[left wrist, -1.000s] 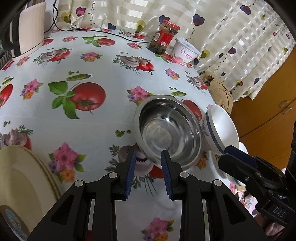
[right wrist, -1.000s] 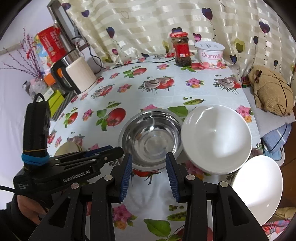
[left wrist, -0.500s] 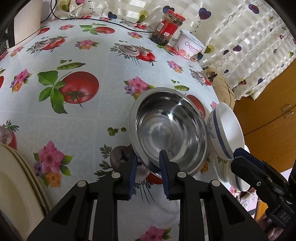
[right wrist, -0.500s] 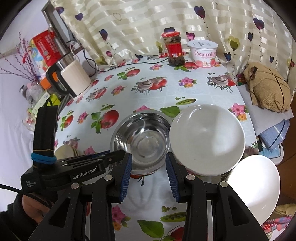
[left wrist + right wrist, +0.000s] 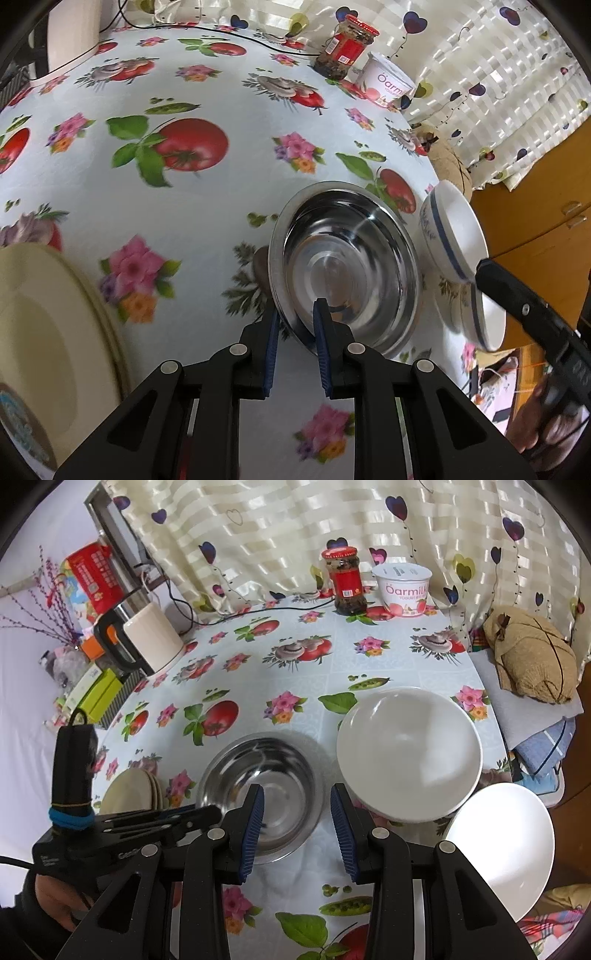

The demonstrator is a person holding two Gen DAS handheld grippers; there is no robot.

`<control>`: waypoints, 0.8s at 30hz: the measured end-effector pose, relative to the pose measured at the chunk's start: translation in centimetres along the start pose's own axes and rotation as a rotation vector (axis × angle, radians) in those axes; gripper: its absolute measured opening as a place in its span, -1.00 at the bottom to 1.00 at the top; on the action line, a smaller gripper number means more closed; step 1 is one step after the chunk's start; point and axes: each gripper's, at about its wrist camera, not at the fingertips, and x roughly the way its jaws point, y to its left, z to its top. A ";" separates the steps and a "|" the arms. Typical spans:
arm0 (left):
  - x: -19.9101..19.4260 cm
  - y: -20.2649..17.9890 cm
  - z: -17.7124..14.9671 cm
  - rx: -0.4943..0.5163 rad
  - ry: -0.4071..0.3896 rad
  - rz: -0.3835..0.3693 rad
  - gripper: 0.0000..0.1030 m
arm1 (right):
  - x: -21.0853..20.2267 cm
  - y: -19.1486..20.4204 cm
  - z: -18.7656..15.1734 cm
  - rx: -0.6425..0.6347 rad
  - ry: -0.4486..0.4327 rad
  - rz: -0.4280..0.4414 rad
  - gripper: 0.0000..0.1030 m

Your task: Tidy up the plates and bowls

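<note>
- The left wrist view sits low and very near the tablecloth [image 5: 221, 229], looking forward and rightward along the left gripper [image 5: 295, 317] — the steel bowl [image 5: 347, 266] fills the middle, close up.
- The right wrist view rides higher and further back, looking down along the right gripper [image 5: 295, 805] toward the curtain [image 5: 295, 528] (more of the table shows here).
- Both views share the steel bowl [image 5: 258, 794], the nearby white bowl [image 5: 410, 753], the jar [image 5: 345, 579], the yogurt tub [image 5: 404, 589] and the stacked plates [image 5: 129, 790].
- Each view catches the other gripper — the right one at the left view's right edge, the left one at the right view's lower left.
</note>
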 end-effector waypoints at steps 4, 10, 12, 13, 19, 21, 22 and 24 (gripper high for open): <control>-0.8 0.4 -1.0 0.007 0.007 0.007 -0.62 | -0.4 0.2 -0.3 0.001 -0.003 -0.002 -0.28; -1.4 0.9 -2.2 0.011 0.015 0.008 -0.62 | -0.7 0.6 -0.8 -0.005 0.001 -0.003 -0.28; -1.6 1.1 -2.4 0.011 0.014 0.010 -0.62 | -0.9 0.8 -1.1 -0.011 0.005 -0.003 -0.28; -1.7 1.1 -2.5 0.014 0.013 0.010 -0.62 | -0.9 0.9 -1.2 -0.012 0.006 -0.004 -0.28; -2.3 0.7 -2.8 0.056 -0.007 0.012 -0.60 | -1.2 1.4 -1.6 -0.017 0.008 -0.007 -0.28; -2.4 0.7 -2.8 0.059 -0.010 0.002 -0.57 | -1.3 1.5 -1.7 -0.020 0.007 -0.007 -0.28; -2.4 0.8 -2.8 0.061 -0.010 0.000 -0.56 | -1.4 1.6 -1.7 -0.022 0.007 -0.009 -0.28; -2.4 0.8 -2.9 0.060 -0.010 0.000 -0.45 | -1.4 1.7 -1.7 -0.022 0.006 -0.009 -0.27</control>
